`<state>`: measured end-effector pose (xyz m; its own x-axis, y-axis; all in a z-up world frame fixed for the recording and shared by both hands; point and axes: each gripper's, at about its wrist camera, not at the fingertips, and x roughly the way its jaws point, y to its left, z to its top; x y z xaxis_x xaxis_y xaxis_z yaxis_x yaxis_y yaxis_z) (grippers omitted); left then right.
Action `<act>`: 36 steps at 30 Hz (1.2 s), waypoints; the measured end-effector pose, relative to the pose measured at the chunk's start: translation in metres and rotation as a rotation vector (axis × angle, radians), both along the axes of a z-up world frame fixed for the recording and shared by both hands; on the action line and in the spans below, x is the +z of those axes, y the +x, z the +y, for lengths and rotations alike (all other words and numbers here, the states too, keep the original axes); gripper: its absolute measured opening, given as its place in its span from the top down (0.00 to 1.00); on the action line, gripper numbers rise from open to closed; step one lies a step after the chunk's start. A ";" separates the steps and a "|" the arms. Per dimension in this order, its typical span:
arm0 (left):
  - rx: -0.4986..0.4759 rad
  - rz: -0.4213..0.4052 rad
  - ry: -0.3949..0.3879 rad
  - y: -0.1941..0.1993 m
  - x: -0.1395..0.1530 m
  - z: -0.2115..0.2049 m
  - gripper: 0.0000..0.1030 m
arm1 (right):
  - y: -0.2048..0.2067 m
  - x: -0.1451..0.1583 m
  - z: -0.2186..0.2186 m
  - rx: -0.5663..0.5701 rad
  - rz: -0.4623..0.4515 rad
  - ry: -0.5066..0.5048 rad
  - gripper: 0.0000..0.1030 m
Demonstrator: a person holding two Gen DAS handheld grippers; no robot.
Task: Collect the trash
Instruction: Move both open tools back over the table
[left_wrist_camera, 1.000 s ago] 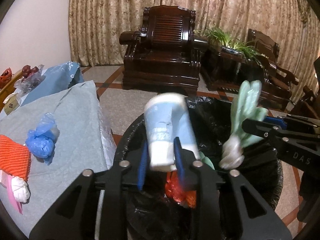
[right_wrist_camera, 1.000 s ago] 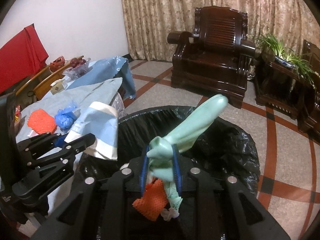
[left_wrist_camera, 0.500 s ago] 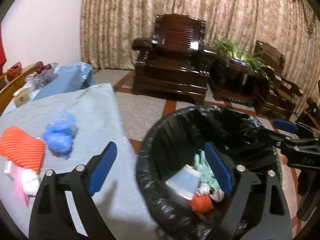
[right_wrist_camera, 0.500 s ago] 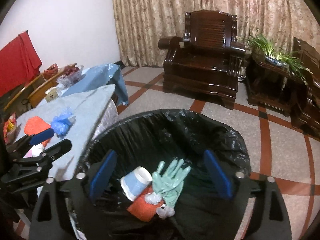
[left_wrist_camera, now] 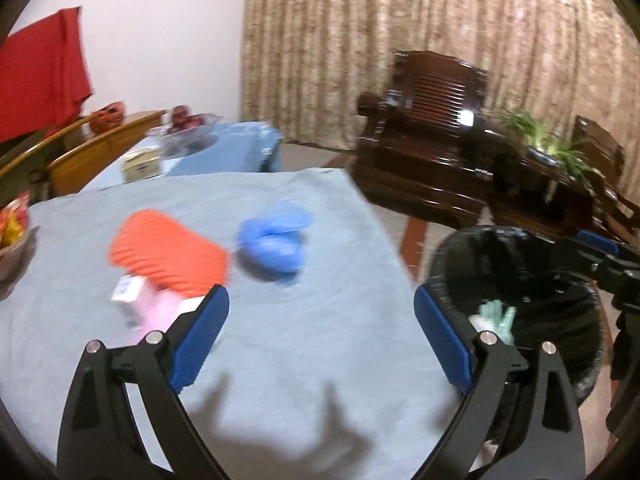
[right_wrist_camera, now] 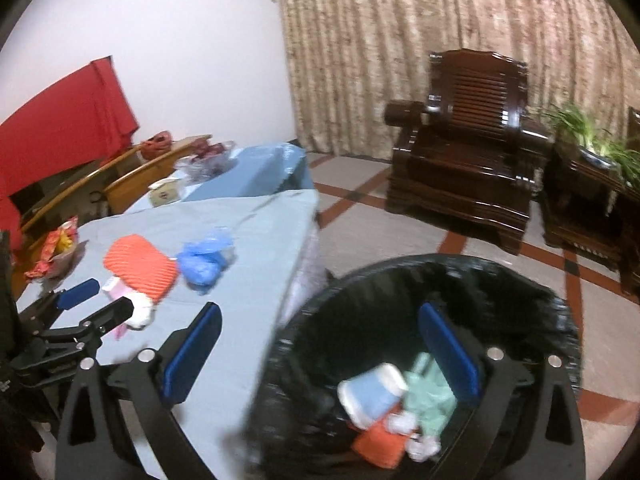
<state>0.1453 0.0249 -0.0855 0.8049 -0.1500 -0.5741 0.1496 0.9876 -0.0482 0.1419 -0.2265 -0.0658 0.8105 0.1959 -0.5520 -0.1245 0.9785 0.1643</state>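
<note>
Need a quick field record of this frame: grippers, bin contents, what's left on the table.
left gripper: jaws opening, nothing between them, over the table
right gripper: jaws opening, nothing between them, over the bin rim
bin: black bag-lined trash bin, beside the table
in bin: blue-and-white paper cup, mint green rubber glove, orange ribbed scrap, white crumpled bits
table: light blue cloth-covered table
left on table: orange ribbed sheet, crumpled blue plastic bag, pink-and-white packet
</note>
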 end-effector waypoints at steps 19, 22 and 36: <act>0.220 0.083 0.044 0.007 -0.039 0.133 0.19 | 0.036 -0.038 0.132 0.187 0.023 -0.039 0.06; 0.228 0.111 0.045 0.014 -0.051 0.140 0.21 | 0.042 -0.048 0.140 0.186 0.038 -0.045 0.06; 0.202 0.197 0.010 0.051 -0.086 0.149 0.39 | 0.056 -0.075 0.154 0.187 0.093 -0.086 0.06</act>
